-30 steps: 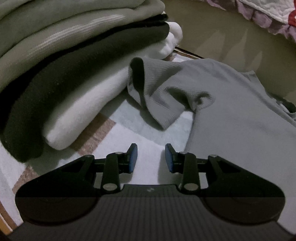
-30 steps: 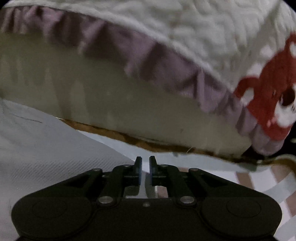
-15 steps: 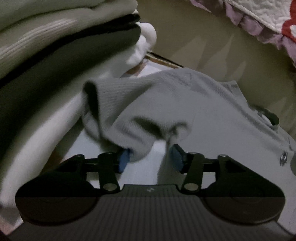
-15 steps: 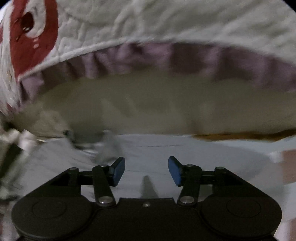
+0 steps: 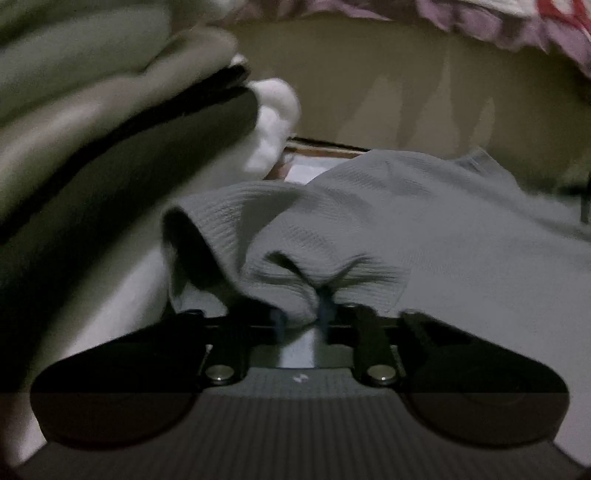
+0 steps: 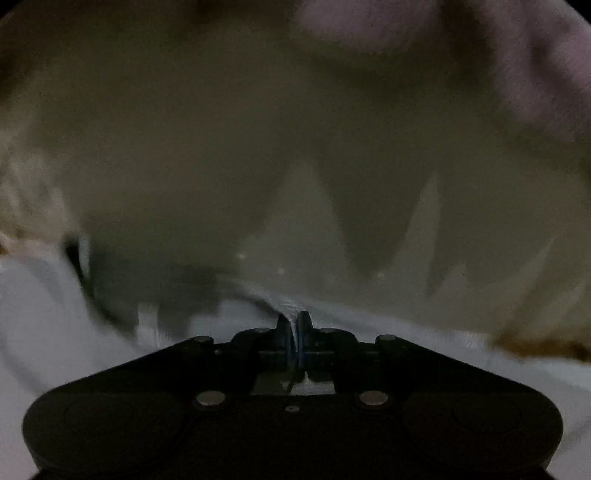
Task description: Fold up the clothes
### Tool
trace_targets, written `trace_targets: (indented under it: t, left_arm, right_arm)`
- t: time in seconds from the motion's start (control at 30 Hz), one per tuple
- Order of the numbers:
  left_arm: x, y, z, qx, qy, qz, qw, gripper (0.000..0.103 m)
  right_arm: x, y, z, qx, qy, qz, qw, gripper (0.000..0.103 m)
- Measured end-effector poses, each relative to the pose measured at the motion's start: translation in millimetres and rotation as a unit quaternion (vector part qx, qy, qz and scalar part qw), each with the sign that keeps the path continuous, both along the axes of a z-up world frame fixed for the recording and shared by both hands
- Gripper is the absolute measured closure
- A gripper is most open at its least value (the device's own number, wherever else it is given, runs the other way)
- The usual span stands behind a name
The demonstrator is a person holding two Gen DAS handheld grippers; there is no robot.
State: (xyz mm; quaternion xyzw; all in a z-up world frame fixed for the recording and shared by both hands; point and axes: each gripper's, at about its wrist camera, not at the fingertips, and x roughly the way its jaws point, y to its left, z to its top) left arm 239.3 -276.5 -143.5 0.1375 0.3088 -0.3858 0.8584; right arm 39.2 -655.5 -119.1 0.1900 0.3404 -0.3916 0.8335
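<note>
Beside a stack of folded clothes (image 5: 122, 155), the grey shirt (image 5: 424, 236) lies spread; the left gripper (image 5: 301, 319) pinches its sleeve, the right gripper (image 6: 294, 332) clamps its edge.

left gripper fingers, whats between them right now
A bunched fold of the grey shirt's sleeve sits between the left gripper's fingers, which have closed in on it. The left wrist view shows this, with motion blur.

Dim light; a beige bed base (image 5: 388, 85) rises behind, under a purple-frilled quilt (image 5: 498, 22) overhanging its top edge.
</note>
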Motion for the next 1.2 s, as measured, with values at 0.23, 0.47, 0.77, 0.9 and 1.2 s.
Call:
trace_targets:
  t: [0.23, 0.47, 0.77, 0.9, 1.2]
  left_arm:
    - [0.2, 6.5, 14.1, 0.03, -0.091, 0.069, 0.9931, 0.098]
    - [4.8, 9.4, 24.5, 0.013, -0.014, 0.116, 0.993, 0.072]
    - [-58.7, 19.0, 69.7, -0.01, 0.114, 0.019, 0.9932, 0.056]
    - [-113.0, 47.0, 71.5, 0.061, 0.099, -0.03, 0.9928, 0.049]
    - [-144.7, 138.2, 54.1, 0.155, 0.157, -0.033, 0.9747, 0.049]
  right_arm:
    - [-25.0, 32.2, 15.4, -0.119, -0.086, 0.02, 0.989, 0.099]
    - [-31.9, 25.1, 10.3, -0.008, -0.075, 0.01, 0.997, 0.049]
    - [-200.1, 119.0, 63.2, 0.143, -0.073, -0.007, 0.987, 0.049]
    - [-264.3, 169.9, 60.1, 0.215, 0.017, 0.105, 0.971, 0.046]
    - [-321.9, 221.2, 3.6, 0.366, 0.11, 0.165, 0.909, 0.046]
